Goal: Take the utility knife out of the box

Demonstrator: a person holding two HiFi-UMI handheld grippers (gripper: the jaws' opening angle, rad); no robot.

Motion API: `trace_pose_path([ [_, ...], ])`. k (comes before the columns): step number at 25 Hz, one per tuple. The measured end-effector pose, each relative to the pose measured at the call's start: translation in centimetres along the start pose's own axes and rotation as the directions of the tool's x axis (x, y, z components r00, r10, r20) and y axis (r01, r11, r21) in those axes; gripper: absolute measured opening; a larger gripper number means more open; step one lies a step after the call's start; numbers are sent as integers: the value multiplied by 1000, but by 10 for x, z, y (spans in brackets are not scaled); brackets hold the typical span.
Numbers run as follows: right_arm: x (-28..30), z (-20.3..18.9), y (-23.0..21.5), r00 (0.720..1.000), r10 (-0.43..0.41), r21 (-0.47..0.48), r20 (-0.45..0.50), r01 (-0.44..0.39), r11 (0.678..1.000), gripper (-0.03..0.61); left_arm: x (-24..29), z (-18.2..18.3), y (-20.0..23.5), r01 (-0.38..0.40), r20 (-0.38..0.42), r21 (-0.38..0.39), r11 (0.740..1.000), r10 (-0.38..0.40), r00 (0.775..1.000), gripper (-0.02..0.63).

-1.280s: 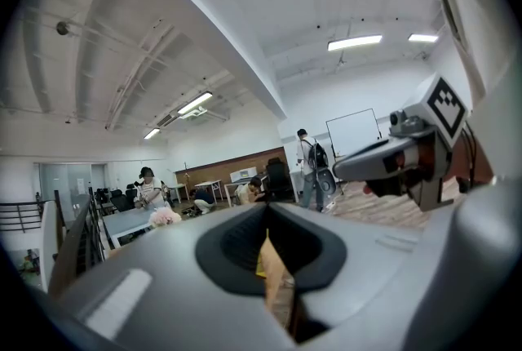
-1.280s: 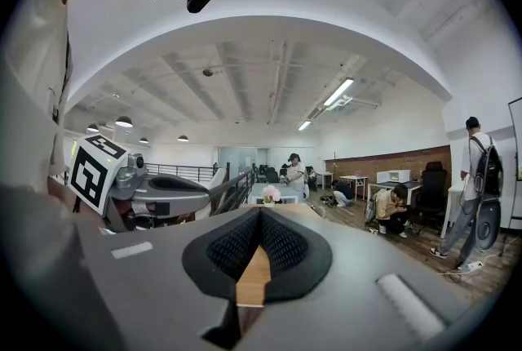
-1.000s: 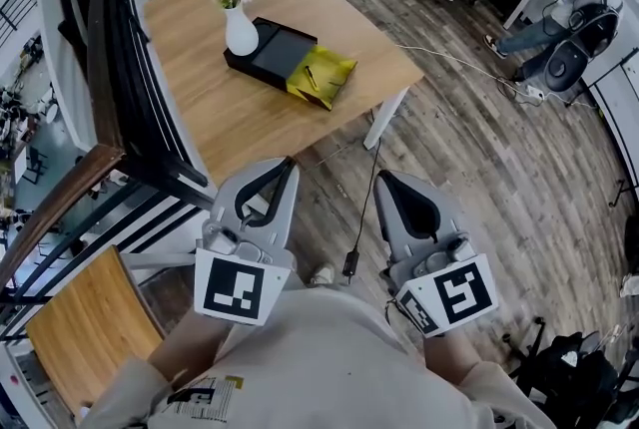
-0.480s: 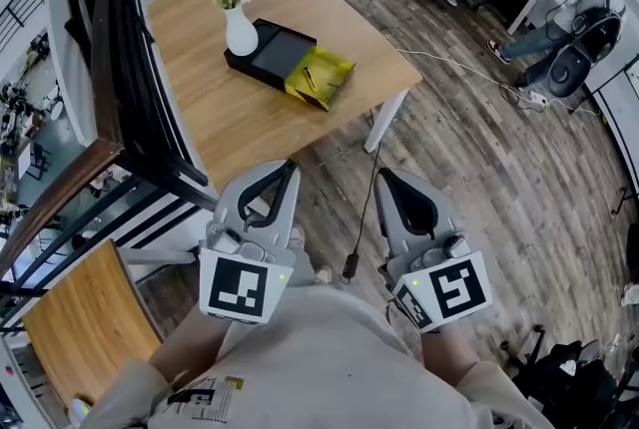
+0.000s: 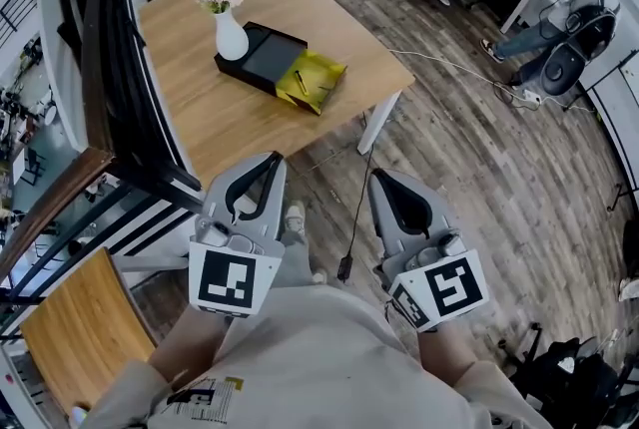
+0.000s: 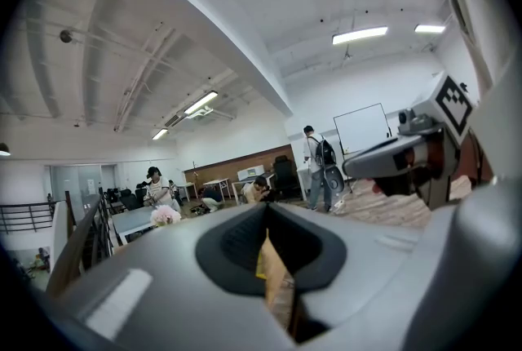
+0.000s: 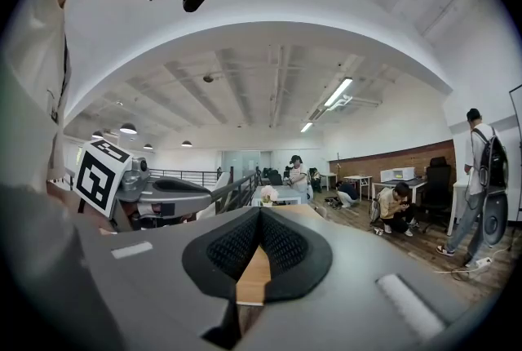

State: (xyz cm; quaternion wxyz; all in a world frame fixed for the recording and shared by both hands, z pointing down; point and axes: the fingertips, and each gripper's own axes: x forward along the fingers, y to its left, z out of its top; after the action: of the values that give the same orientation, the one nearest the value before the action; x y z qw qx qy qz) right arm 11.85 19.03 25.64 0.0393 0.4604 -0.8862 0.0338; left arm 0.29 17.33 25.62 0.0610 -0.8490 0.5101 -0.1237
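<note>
A black box (image 5: 262, 56) lies on the wooden table (image 5: 210, 108), far ahead of both grippers. A yellow flap or lining (image 5: 312, 81) hangs open at its near end, with a thin dark item (image 5: 300, 83) on it, too small to identify as the utility knife. My left gripper (image 5: 277, 159) and right gripper (image 5: 376, 176) are held close to my body, over the floor in front of the table. Both point toward the table, jaw tips together and empty. The left gripper view (image 6: 266, 209) and right gripper view (image 7: 259, 211) show the tips meeting.
A white vase of pink flowers (image 5: 229, 30) stands against the box's far side. A dark railing (image 5: 130, 108) runs along the left and a wooden chair (image 5: 85, 322) stands at lower left. A cable (image 5: 354, 217) crosses the wood floor. People sit and stand at the back right.
Both grippers have drifted slightly left and down in the head view, still shut and empty. The table and box sit a little further left in the picture. A shoe now shows between the grippers.
</note>
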Motion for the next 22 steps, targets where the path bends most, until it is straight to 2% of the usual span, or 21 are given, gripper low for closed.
trace_pose_path([
  [6, 25, -6, -9, 1000, 17, 10, -15, -17, 1000, 2, 18, -8, 17, -11, 0, -3, 1000, 11, 1000, 3],
  [11, 56, -5, -14, 1000, 8, -47, -30, -9, 999, 2, 37, -16, 35, -11, -9, 5, 1000, 11, 1000, 3],
  [14, 78, -7, -21, 999, 15, -52, -43, -17, 998, 2, 53, -19, 49, -22, -3, -27, 999, 22, 1000, 3],
  [16, 94, -9, -28, 999, 16, -50, -51, -18, 999, 2, 66, -22, 59, -25, -4, -47, 999, 24, 1000, 3],
  [22, 157, -7, -55, 996, 27, -48, -79, -31, 998, 2, 120, -29, 97, -15, -2, -39, 999, 15, 1000, 3],
])
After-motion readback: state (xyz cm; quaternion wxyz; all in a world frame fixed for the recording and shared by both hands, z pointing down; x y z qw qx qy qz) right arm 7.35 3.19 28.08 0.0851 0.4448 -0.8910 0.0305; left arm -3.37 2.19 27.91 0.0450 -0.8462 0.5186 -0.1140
